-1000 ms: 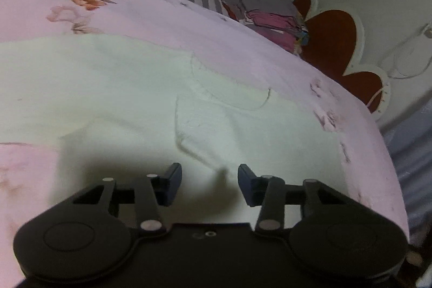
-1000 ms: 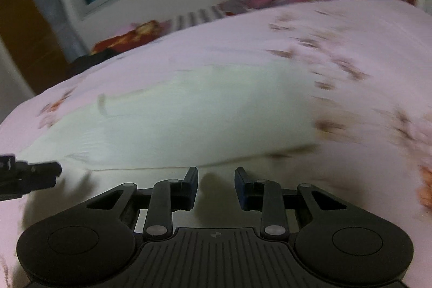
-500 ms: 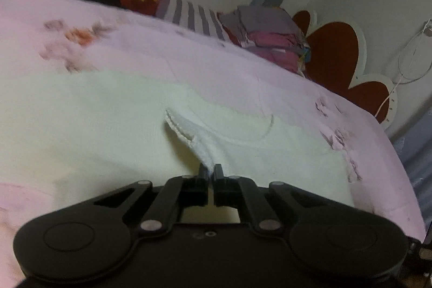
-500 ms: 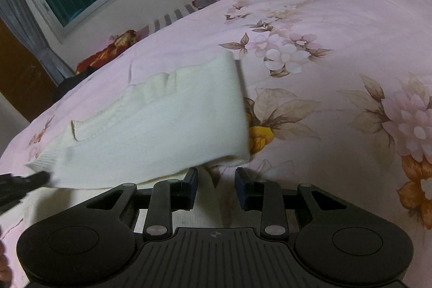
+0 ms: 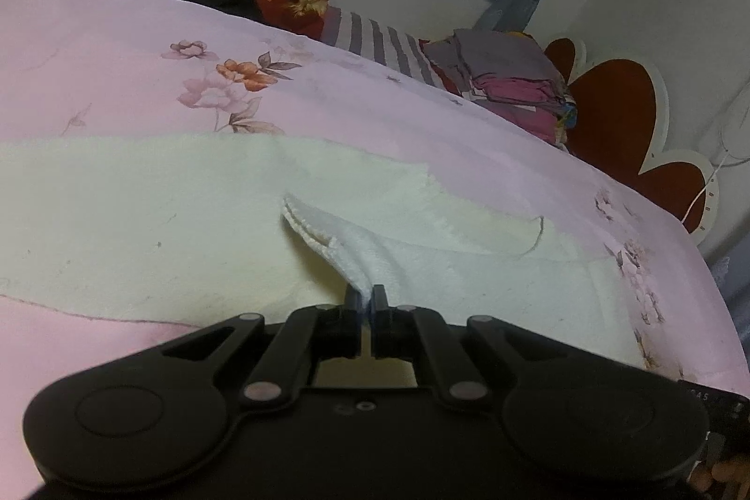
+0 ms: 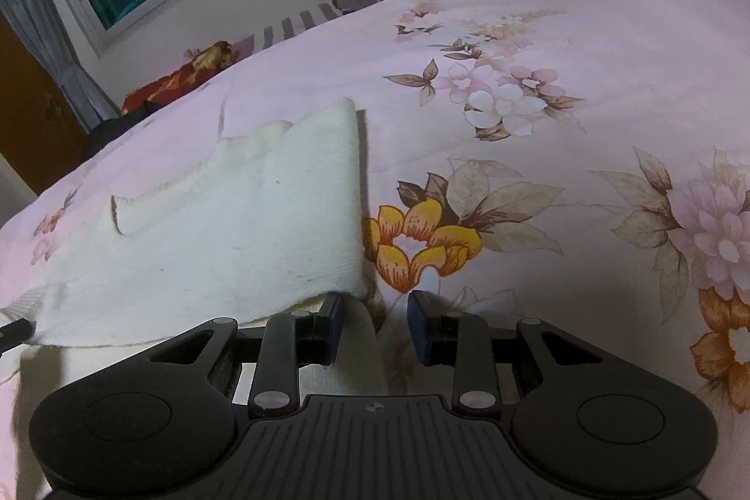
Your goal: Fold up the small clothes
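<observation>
A cream knit garment (image 5: 140, 228) lies spread on the pink floral bedspread (image 5: 117, 69). My left gripper (image 5: 368, 296) is shut on a ribbed edge of it, and that edge rises in a raised fold from the cloth to the jaws. In the right wrist view the garment (image 6: 234, 228) shows as a folded panel with its near right corner just ahead of my right gripper (image 6: 377, 312). Those jaws stand apart over cloth and sheet, and the pads press on nothing. The left gripper's tip (image 6: 14, 331) pokes in at the left edge.
A stack of folded clothes (image 5: 511, 78) sits at the far side of the bed by a red heart-shaped headboard (image 5: 614, 115). A striped cloth (image 5: 375, 41) and a red patterned cloth (image 5: 281, 3) lie along the far edge under the window. The bedspread (image 6: 562, 31) stretches to the right.
The left jaws closed on the garment's edge and drew it up into a raised fold. The right view swung to the garment's right end, then held still with its jaws unchanged.
</observation>
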`<control>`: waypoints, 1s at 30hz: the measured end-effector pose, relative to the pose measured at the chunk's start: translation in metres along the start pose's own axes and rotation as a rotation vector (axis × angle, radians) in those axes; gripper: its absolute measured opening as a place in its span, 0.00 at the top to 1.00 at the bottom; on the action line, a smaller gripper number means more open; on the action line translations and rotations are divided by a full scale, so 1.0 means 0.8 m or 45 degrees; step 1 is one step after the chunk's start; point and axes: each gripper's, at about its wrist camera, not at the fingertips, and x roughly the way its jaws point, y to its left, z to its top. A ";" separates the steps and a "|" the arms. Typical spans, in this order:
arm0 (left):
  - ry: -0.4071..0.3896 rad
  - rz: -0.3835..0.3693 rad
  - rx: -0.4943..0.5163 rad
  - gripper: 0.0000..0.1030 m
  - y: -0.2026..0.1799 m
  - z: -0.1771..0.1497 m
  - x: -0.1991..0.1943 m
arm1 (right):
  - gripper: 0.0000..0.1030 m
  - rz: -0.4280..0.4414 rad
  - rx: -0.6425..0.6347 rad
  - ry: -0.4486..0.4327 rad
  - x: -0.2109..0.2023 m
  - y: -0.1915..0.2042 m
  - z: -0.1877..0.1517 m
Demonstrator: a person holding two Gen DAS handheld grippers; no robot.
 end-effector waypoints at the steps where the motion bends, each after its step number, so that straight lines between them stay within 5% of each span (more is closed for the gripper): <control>1: 0.003 0.000 -0.002 0.97 0.002 -0.001 0.000 | 0.70 -0.004 -0.008 -0.001 0.000 0.001 0.000; 5: 0.016 -0.002 0.000 0.97 0.005 -0.003 0.004 | 0.70 -0.004 -0.045 0.007 -0.001 0.003 0.000; 6: 0.021 -0.005 0.001 0.97 0.006 -0.004 0.004 | 0.78 0.019 -0.055 0.015 -0.004 0.003 0.000; 7: 0.033 -0.011 0.010 0.97 0.006 -0.006 0.005 | 1.00 0.048 -0.061 0.018 -0.010 0.001 0.001; 9: 0.090 0.027 0.037 0.87 0.008 -0.009 0.006 | 1.00 0.065 -0.073 -0.011 -0.026 0.002 0.003; 13: -0.079 0.165 0.158 0.71 -0.002 -0.022 -0.038 | 1.00 0.073 -0.066 -0.089 -0.040 0.008 0.014; 16: -0.099 0.129 0.279 0.60 -0.031 -0.023 -0.033 | 1.00 0.096 -0.076 -0.057 -0.017 0.023 0.022; 20: 0.017 0.141 0.294 0.62 -0.033 -0.028 0.016 | 1.00 0.135 -0.160 0.002 0.016 0.046 0.015; 25: -0.037 0.145 0.247 0.60 -0.013 -0.019 0.000 | 1.00 0.037 -0.122 -0.036 0.013 0.010 0.037; 30: -0.021 0.056 0.334 0.60 -0.067 -0.008 0.043 | 1.00 0.233 -0.187 0.006 0.047 0.072 0.051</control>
